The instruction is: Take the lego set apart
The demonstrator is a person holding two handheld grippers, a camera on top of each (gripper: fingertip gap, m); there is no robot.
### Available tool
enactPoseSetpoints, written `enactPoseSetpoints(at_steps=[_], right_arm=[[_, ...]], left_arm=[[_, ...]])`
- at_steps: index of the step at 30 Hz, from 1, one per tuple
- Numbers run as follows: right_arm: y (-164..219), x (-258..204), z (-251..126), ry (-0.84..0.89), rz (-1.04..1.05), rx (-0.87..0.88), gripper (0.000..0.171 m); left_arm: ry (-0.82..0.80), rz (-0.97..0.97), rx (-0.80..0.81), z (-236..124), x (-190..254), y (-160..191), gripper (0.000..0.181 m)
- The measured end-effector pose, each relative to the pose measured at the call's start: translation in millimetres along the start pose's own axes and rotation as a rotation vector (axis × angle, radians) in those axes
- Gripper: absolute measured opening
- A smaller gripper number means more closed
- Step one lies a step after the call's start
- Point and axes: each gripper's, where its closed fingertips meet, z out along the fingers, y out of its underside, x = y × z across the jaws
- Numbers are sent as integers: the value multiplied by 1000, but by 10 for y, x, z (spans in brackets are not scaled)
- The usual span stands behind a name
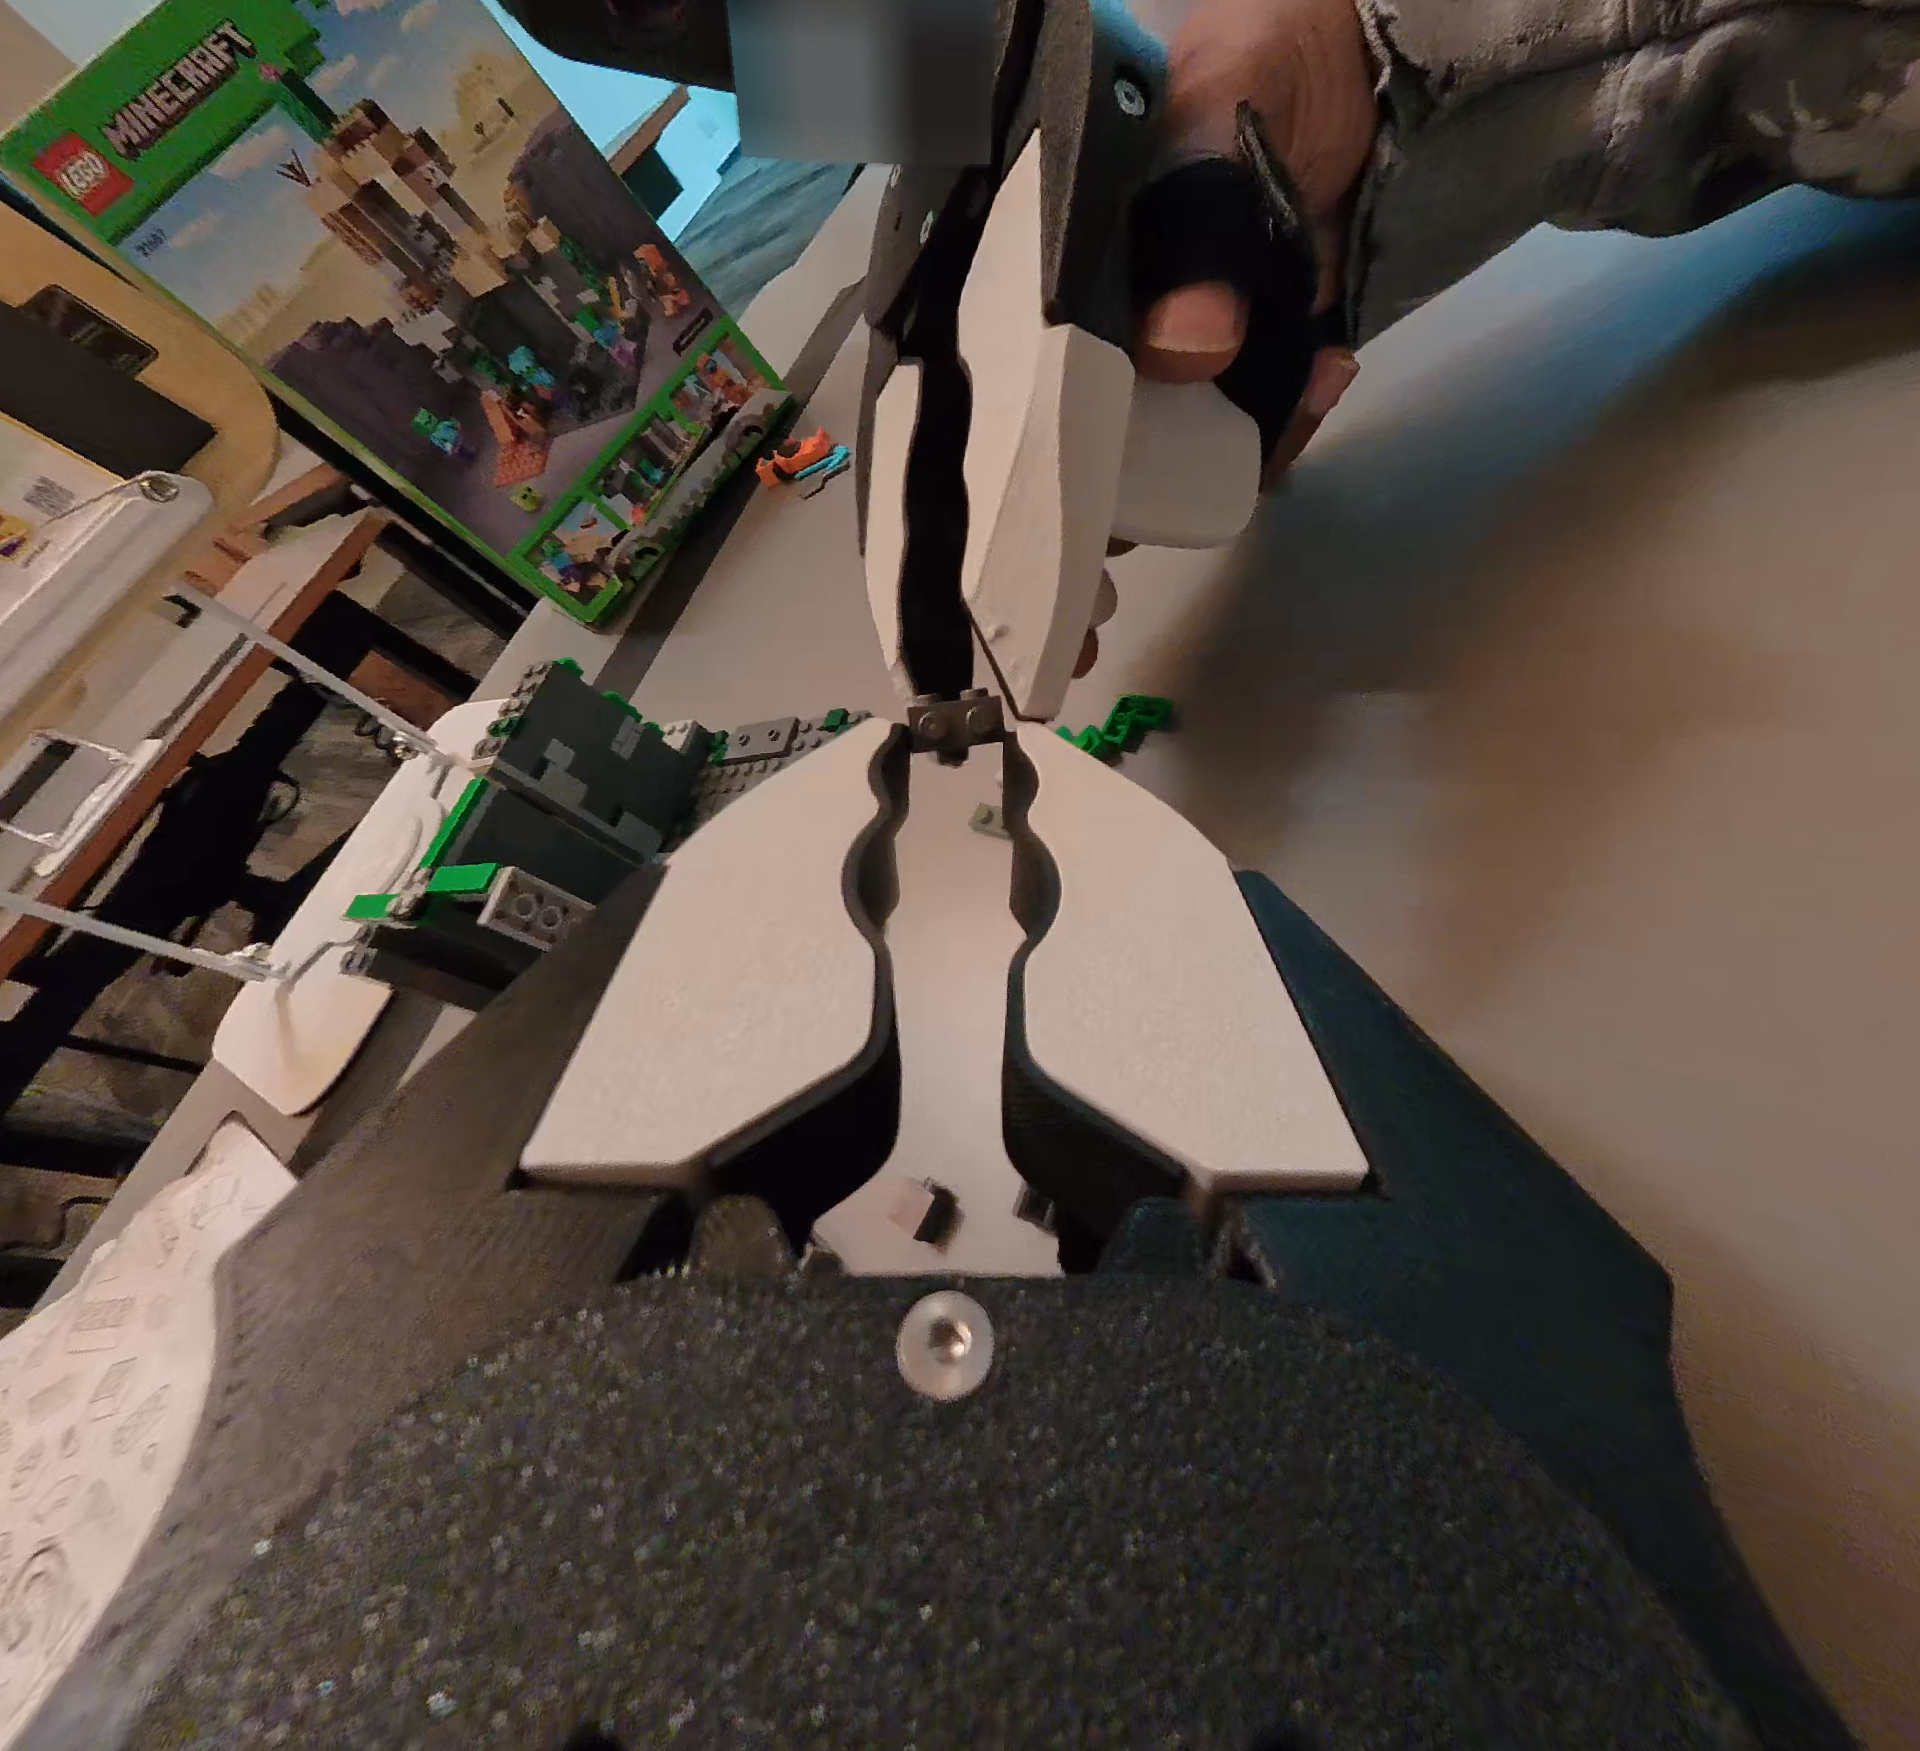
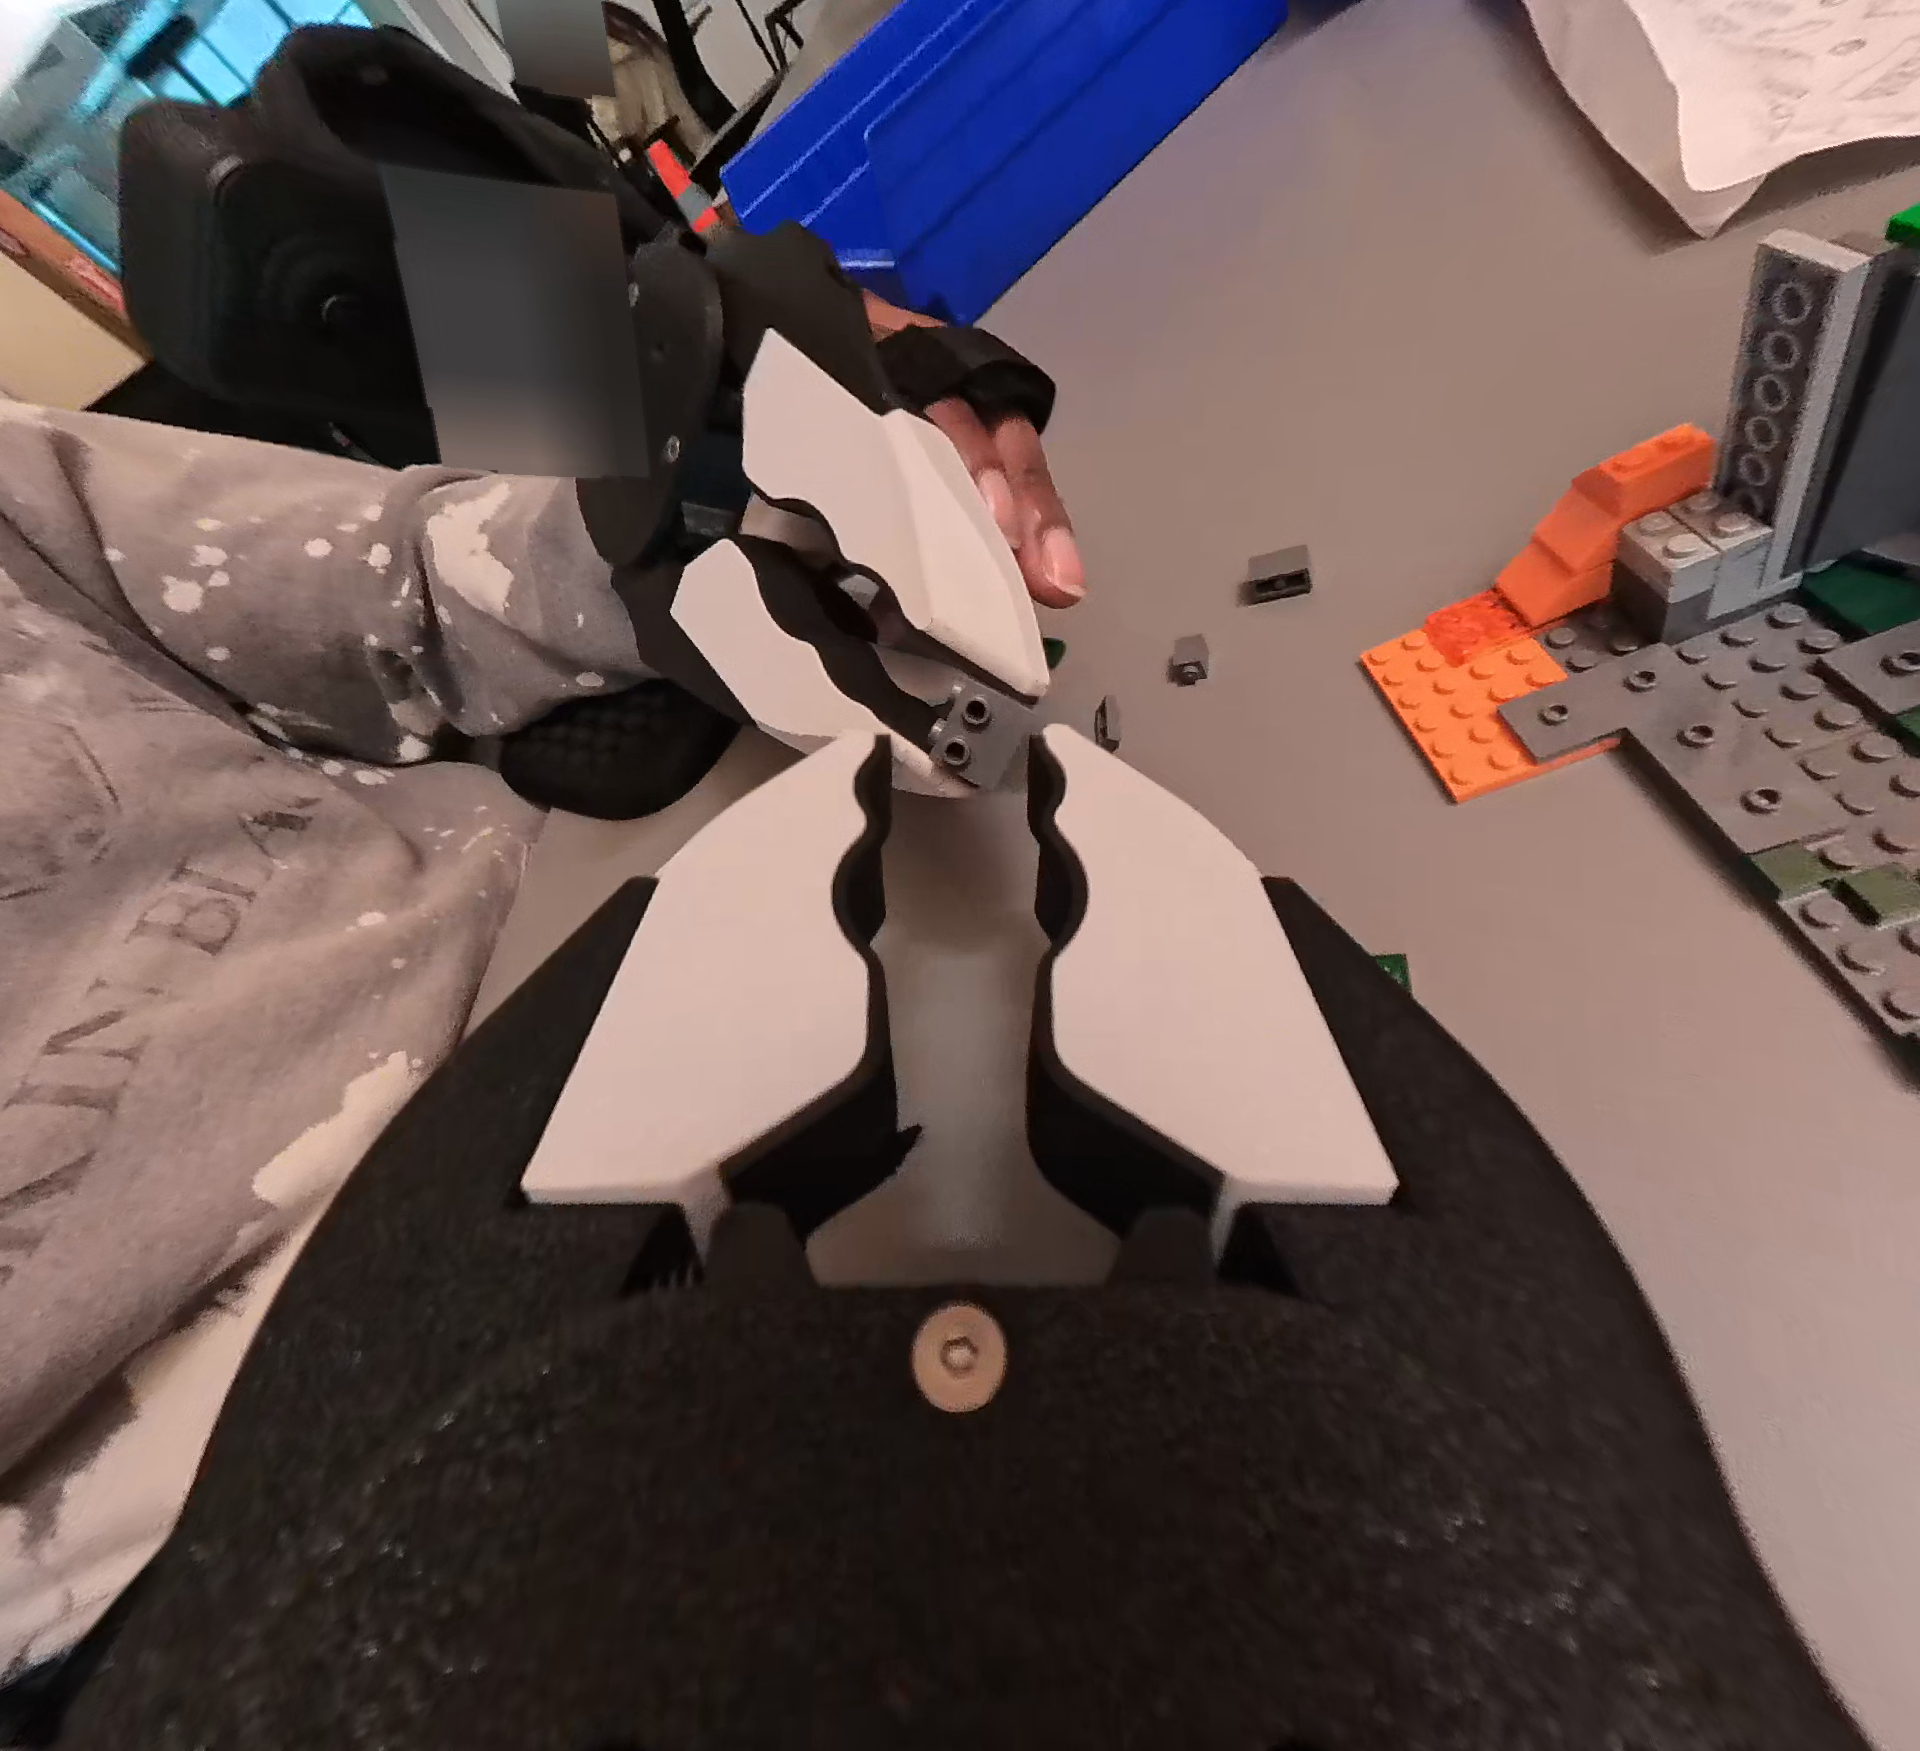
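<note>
Both tools pinch one grey brick (image 2: 975, 737); only the right wrist view shows blue bins (image 2: 997, 112).

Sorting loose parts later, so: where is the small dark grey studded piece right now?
The small grey piece is off the table, pinched between the tips of the left gripper and right gripper, near the orange plate.

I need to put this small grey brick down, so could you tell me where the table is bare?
Bare table lies between the blue bins and the orange plate, past the loose grey bits. It is crowded around the grey baseplate.
</note>
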Motion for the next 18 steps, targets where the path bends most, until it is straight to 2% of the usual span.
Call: enactPoseSetpoints(at_steps=[7,11,18], right_arm=[[28,31,-49,22,-36,-22,15],[154,166,-171,137,-96,-102,14],[609,562,-521,453,-135,-444,14]], left_arm=[[21,-27,0,-2,17,11,15],[46,-105,-10,-6,-3,73,15],[-5,-311,-59,-23,-234,250,26]])
